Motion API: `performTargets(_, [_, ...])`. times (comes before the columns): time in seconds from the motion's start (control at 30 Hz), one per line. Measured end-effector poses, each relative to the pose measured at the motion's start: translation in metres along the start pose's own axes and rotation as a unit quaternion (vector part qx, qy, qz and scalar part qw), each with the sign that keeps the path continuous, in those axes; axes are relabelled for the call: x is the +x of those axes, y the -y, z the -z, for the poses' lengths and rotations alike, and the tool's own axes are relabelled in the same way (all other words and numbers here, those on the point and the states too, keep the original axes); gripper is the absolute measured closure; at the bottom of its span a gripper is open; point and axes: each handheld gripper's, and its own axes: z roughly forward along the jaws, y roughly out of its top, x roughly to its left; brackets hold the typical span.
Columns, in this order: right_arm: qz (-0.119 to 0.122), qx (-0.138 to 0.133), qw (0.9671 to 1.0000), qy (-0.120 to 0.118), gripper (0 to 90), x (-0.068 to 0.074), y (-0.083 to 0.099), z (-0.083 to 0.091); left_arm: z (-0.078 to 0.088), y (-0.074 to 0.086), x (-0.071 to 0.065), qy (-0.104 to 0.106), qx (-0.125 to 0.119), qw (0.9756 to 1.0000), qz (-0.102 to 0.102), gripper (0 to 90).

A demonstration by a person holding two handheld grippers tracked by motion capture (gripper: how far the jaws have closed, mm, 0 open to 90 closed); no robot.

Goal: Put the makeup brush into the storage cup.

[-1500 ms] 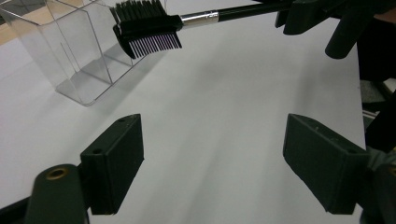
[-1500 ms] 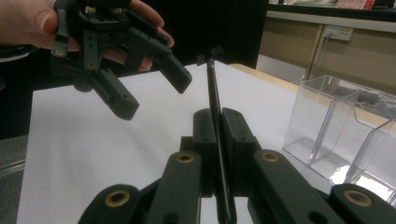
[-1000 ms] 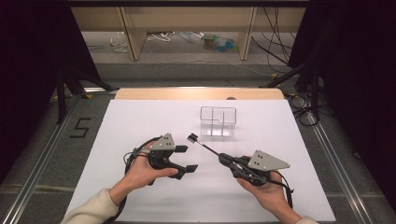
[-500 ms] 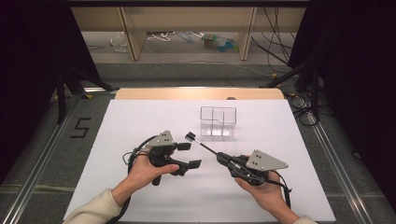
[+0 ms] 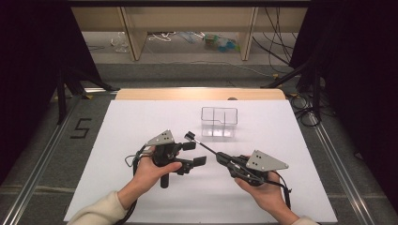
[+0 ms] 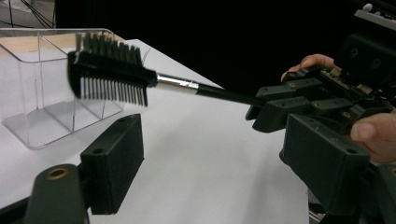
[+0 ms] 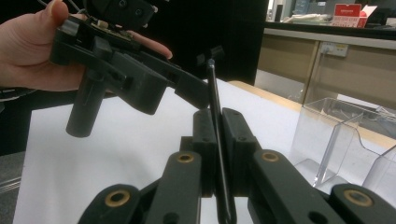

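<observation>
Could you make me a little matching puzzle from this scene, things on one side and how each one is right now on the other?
Things:
1. left gripper
2. right gripper
3. brush
4. clear organiser box

States:
A. stands on the white table, nothing touching it
B. jaws apart, nothing between them
C. held up off the table by its thin handle
D. jaws shut on a thin black handle

Pairs: 1-B, 2-D, 3-C, 4-A
</observation>
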Motion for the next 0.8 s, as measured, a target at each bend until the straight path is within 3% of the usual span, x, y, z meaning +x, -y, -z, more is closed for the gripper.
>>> performTargets(0.23, [0.001,-0.002,1.0,-0.007,85.3,0.0011,-0.0007,-0.0024,-0.0017,-0.0002,-0.0008,0.014,-0.02,0.9996,0.016,20.2])
performTargets(0.27, [0.003,0.003,1.0,-0.004,85.3,0.0015,-0.0012,-0.002,-0.002,0.0002,-0.0013,0.012,-0.024,0.9993,0.025,20.3])
performTargets(0.47, [0.001,-0.008,0.9999,-0.008,85.3,0.0031,-0.0008,-0.006,-0.0038,0.0011,-0.0022,0.013,-0.034,0.9988,0.033,20.4])
performTargets(0.67, [0.001,-0.005,1.0,-0.006,85.3,0.0037,-0.0015,-0.0072,-0.0055,0.0014,-0.0038,0.019,-0.055,0.9967,0.056,22.2])
performTargets(0.8, [0.003,-0.005,1.0,-0.007,85.3,0.0042,-0.0018,-0.0081,-0.0066,0.0014,-0.0044,0.02,-0.058,0.9964,0.058,23.9])
